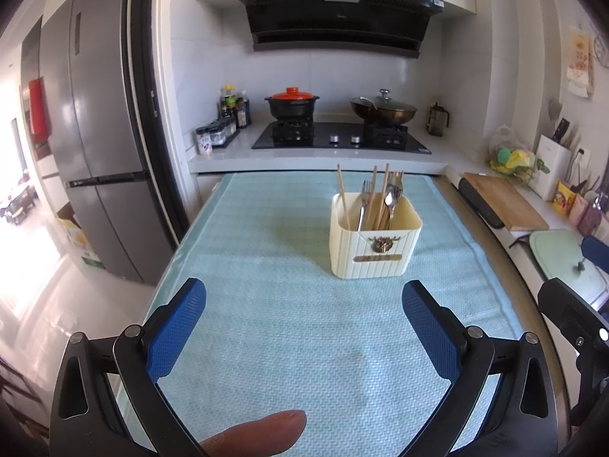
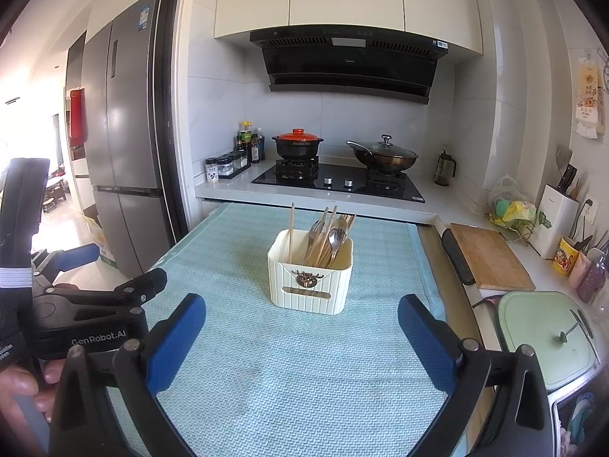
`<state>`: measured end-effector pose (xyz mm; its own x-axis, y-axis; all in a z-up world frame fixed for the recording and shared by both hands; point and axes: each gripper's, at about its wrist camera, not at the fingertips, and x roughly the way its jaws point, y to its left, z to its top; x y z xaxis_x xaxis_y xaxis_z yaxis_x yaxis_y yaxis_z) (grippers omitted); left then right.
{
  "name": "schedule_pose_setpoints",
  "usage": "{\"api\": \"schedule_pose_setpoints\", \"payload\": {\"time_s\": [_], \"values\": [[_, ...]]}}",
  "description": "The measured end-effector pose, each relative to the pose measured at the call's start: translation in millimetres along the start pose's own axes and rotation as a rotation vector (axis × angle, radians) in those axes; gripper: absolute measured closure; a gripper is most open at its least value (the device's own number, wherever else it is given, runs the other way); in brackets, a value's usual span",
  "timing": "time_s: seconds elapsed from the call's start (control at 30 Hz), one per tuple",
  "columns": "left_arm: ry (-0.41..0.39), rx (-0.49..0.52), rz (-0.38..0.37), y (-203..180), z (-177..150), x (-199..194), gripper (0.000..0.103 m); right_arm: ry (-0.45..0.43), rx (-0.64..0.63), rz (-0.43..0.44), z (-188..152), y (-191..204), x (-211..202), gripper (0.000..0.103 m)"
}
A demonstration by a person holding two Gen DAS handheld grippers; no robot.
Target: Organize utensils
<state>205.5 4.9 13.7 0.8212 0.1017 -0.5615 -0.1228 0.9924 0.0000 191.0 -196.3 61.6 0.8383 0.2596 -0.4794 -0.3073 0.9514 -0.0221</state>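
Note:
A cream ribbed utensil holder (image 1: 375, 243) (image 2: 310, 282) stands on a light blue cloth (image 1: 285, 304) (image 2: 285, 361). Wooden chopsticks (image 1: 342, 194) (image 2: 291, 228), forks (image 1: 365, 198) and spoons (image 1: 392, 194) (image 2: 335, 237) stand upright inside it. My left gripper (image 1: 303, 306) hovers open over the cloth, short of the holder, with nothing between its blue pads. My right gripper (image 2: 300, 320) is also open and empty, just in front of the holder. The left gripper's body (image 2: 95, 304) shows at the left edge of the right wrist view.
Behind the cloth is a counter with a black hob (image 1: 340, 137), a red-lidded pot (image 1: 292, 103) and a lidded wok (image 1: 384, 108). A wooden board (image 2: 491, 259), a green lidded appliance (image 2: 548, 335), a knife block (image 2: 552, 209) and cups line the right counter. A grey fridge (image 1: 95, 144) stands left.

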Motion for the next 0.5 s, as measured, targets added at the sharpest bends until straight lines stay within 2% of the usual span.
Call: {"api": "schedule_pose_setpoints", "payload": {"time_s": [0.5], "values": [[-0.011, -0.001, -0.006, -3.3, 0.4, -0.8, 0.0, 0.002, 0.007, 0.001, -1.3, -0.5, -1.1, 0.0]]}}
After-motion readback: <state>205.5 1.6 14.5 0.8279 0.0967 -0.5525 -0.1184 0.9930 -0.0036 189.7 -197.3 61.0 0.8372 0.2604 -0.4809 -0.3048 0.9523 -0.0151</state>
